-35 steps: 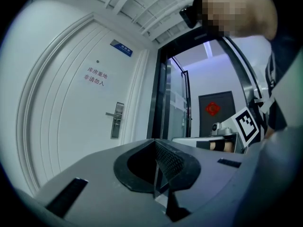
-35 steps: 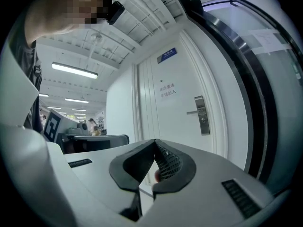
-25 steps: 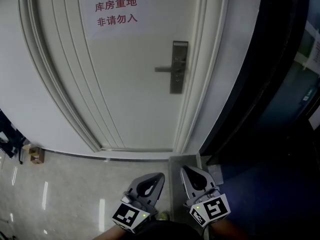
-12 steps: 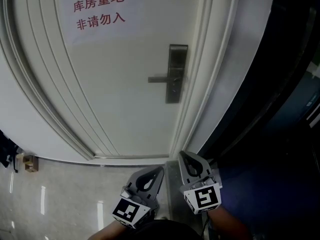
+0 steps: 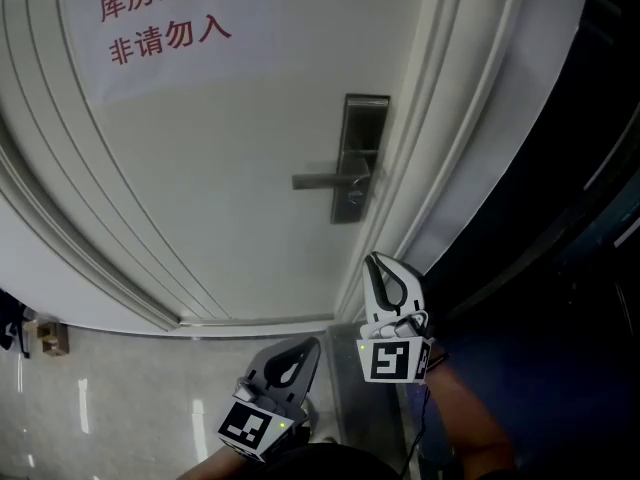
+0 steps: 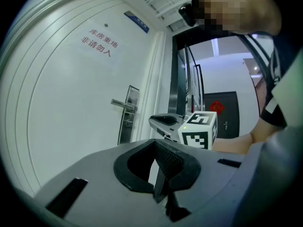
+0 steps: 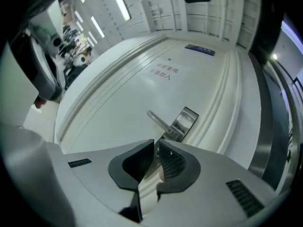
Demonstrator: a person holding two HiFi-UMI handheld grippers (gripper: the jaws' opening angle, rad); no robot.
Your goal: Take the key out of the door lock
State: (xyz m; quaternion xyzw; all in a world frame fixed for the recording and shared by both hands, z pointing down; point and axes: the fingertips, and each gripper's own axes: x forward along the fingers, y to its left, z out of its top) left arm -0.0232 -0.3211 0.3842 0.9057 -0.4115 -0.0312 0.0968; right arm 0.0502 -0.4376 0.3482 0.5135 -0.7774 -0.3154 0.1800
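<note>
The white door (image 5: 220, 168) carries a steel lock plate (image 5: 360, 158) with a lever handle (image 5: 322, 180). Below the lever is the keyhole area (image 5: 352, 200); I cannot make out a key there. My right gripper (image 5: 375, 261) is raised below the plate, jaws shut and empty, a short way off the door. The right gripper view looks straight at the lock plate (image 7: 185, 121) and lever (image 7: 157, 120) just past the right gripper (image 7: 156, 144). My left gripper (image 5: 311, 345) hangs low, shut and empty. In its own view the left gripper (image 6: 154, 144) has the lock plate (image 6: 128, 115) ahead on the left.
A paper sign (image 5: 165, 18) with red characters is stuck high on the door. The moulded door frame (image 5: 440, 148) runs right of the lock, with a dark glass wall (image 5: 570, 218) beyond. A small brown box (image 5: 46, 336) sits on the tiled floor (image 5: 130, 398) at the left.
The head has come closer to the door, so the lock looks larger. My right gripper has lifted up toward the lock plate. The left gripper stays low.
</note>
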